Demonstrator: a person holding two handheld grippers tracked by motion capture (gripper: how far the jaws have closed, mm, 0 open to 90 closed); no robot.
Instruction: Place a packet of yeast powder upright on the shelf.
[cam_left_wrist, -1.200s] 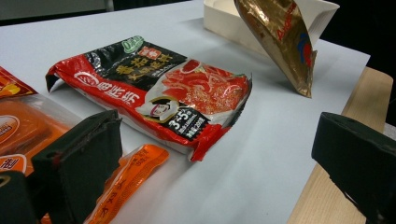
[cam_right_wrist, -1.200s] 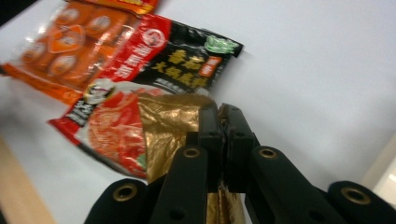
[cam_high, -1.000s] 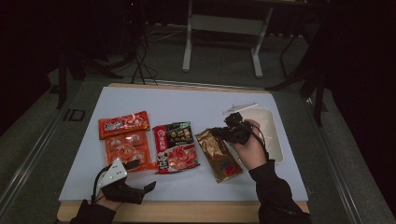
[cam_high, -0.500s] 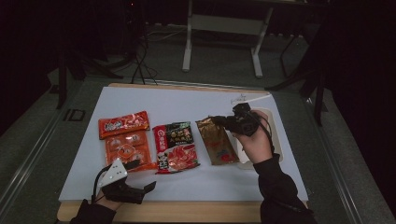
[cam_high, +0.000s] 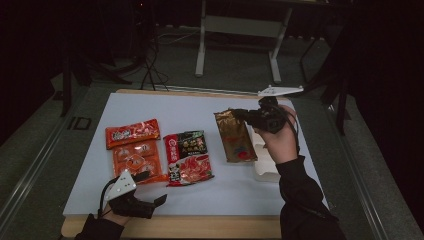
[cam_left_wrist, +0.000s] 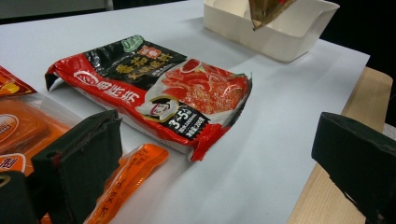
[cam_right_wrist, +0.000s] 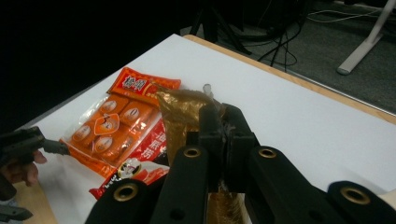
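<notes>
The right gripper (cam_high: 246, 116), clamped on the top edge of the gold foil packet (cam_high: 234, 136), has lifted it off the table; it now hangs at nine o'clock of the cream plastic tray (cam_high: 266, 169), likely its destination

orange pkts (cam_high: 134, 150), red-black pkt (cam_high: 187, 157) on white sheet (cam_high: 165, 107); maybe tray (cam_left_wrist: 299, 28).

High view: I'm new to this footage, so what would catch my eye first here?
The gold-brown packet, gripped at its top edge by the right gripper, hangs above the white table beside a cream tray. Left of it lie a red and black packet and an orange packet. The left gripper rests open at the near edge.
</notes>
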